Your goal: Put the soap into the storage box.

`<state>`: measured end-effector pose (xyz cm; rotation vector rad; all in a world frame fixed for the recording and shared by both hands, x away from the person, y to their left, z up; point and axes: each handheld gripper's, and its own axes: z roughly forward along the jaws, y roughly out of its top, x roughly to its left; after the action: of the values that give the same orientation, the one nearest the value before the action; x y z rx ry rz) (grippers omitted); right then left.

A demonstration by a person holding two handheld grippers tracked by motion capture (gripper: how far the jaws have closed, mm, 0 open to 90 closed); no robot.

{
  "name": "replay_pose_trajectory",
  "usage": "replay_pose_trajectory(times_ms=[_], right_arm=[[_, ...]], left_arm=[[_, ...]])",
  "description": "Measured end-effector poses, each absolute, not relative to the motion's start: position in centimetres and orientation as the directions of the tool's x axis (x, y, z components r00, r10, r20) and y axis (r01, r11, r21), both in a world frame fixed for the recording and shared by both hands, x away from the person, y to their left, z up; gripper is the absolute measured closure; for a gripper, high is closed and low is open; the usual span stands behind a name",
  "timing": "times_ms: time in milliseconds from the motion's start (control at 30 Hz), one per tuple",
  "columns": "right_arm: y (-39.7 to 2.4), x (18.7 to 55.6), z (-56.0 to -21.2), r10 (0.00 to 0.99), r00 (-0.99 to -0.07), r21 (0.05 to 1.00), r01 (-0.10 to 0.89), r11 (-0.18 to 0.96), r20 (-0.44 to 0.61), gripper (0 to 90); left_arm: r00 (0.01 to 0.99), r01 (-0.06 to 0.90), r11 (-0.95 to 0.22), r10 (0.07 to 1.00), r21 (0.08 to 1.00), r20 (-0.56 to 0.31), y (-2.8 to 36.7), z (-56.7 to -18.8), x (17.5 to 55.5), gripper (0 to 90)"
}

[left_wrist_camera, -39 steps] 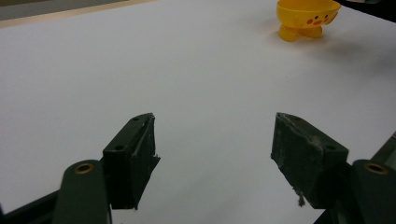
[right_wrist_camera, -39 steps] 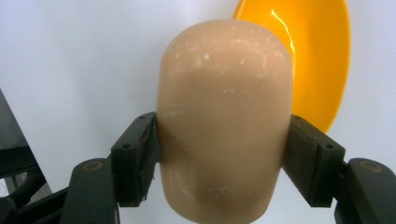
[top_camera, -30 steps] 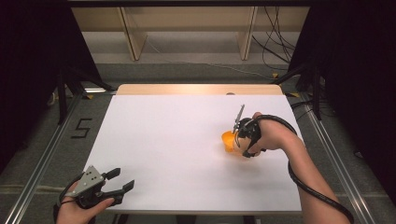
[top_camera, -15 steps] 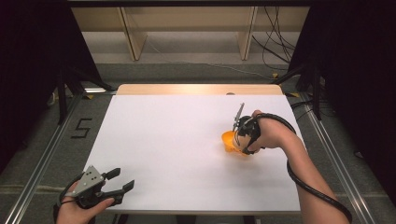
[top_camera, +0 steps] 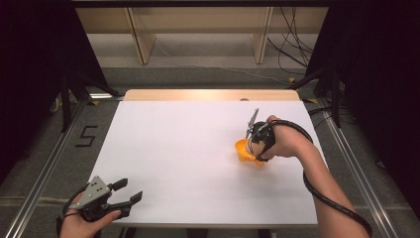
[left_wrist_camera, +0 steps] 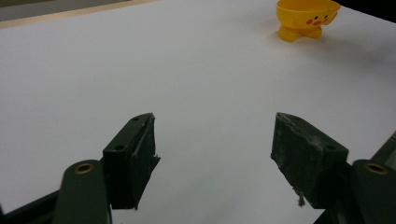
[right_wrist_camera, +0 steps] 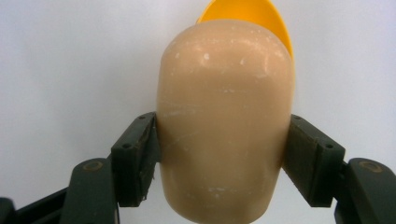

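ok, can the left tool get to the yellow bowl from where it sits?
Probably yes. The left tool is open at the near left corner, with bare white table between it and the yellow bowl. But the right tool holds a beige rounded object just above the bowl, crowding it.

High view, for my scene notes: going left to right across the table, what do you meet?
Left gripper at the near left corner → bare white table → yellow bowl → right gripper holding a beige rounded object.
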<state>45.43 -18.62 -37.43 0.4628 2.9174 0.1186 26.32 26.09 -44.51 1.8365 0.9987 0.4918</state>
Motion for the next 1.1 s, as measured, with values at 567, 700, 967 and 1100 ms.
replay_pose_trajectory(times_ms=[567, 700, 967, 1100], right_arm=[[-18.5, 45.9, -37.5, 0.306, -0.929, 0.131, 0.283, 0.95, -0.207, 33.9], [-18.6, 46.2, -37.6, 0.296, -0.932, 0.134, 0.273, 0.953, -0.209, 33.9], [-18.5, 46.3, -37.9, 0.319, -0.926, 0.132, 0.298, 0.946, -0.2, 33.9], [-18.6, 46.6, -38.1, 0.3, -0.932, 0.139, 0.276, 0.951, -0.205, 33.9]], left_arm=[[0.592, 0.418, -0.214, 0.802, 0.883, -0.086, 26.1, -44.5, 26.4, 30.2], [0.588, 0.419, -0.217, 0.805, 0.881, -0.081, 26.1, -44.5, 26.3, 30.2], [0.589, 0.419, -0.211, 0.803, 0.883, -0.087, 26.1, -44.5, 26.4, 30.2], [0.586, 0.419, -0.213, 0.806, 0.882, -0.084, 26.1, -44.5, 26.3, 30.2]])
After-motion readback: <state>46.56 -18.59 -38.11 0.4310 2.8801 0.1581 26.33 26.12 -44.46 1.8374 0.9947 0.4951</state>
